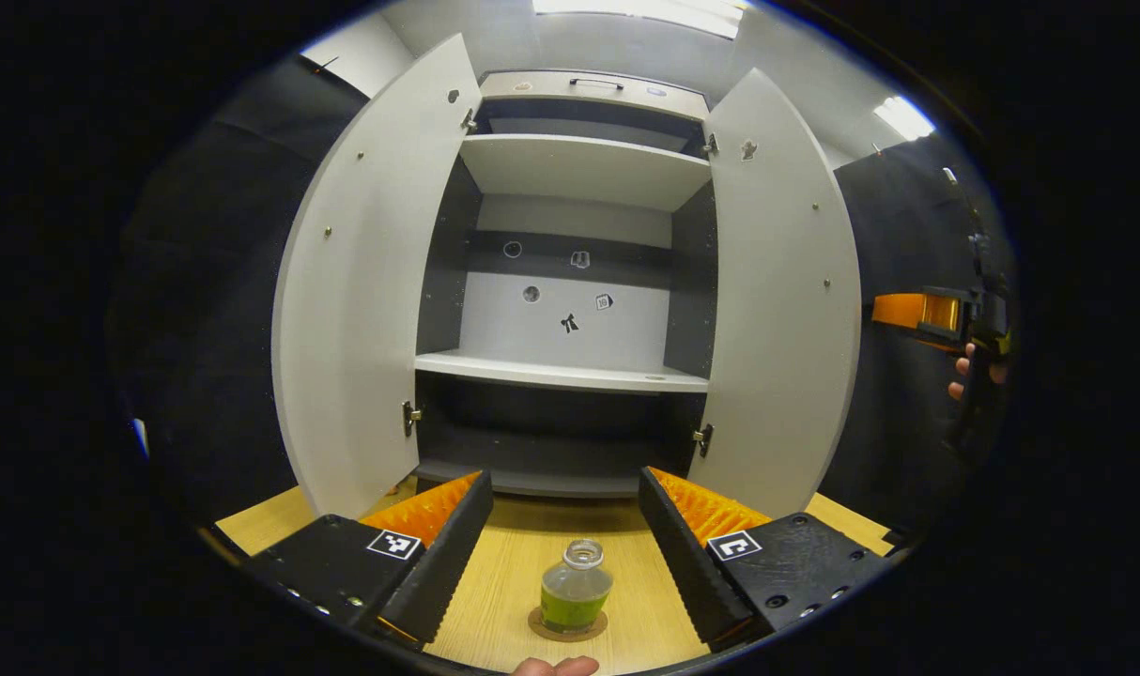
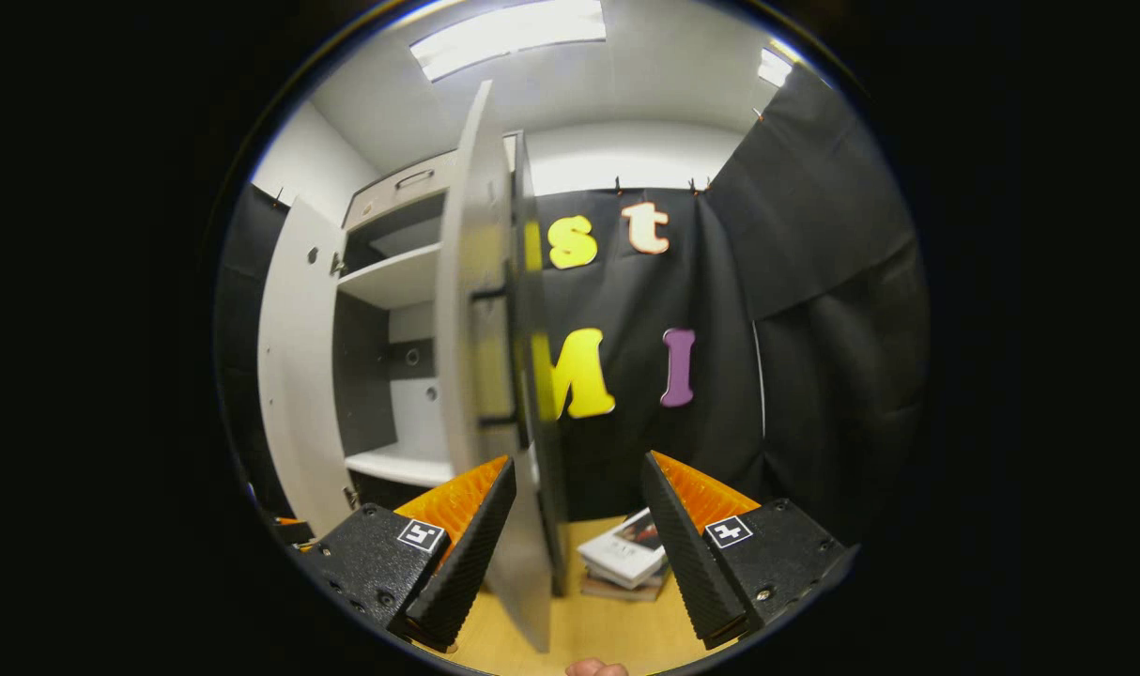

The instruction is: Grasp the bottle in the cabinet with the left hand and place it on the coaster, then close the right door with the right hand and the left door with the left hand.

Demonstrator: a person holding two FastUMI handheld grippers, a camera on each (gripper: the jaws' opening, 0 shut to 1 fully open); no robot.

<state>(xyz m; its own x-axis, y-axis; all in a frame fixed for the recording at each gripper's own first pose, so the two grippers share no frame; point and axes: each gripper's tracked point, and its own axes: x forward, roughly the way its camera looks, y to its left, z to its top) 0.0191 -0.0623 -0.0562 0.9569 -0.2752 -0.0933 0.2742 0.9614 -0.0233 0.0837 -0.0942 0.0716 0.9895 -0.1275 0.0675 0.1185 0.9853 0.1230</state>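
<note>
— Where is the bottle [image 1: 576, 587]?
— Upright on its coaster [image 1: 567, 627], between my wide-open, empty left gripper [image 1: 564, 549].
— And the right door [image 2: 484, 376]?
— Edge-on between my right gripper [image 2: 577, 545]'s spread, empty jaws, nearest that hand.

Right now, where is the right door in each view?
Left gripper view: right door stands open, right of centre, its inner face showing.
Right gripper view: right door is seen nearly edge-on, just left of centre.
Shared landmark: the middle shelf, left of the door in both.
</note>
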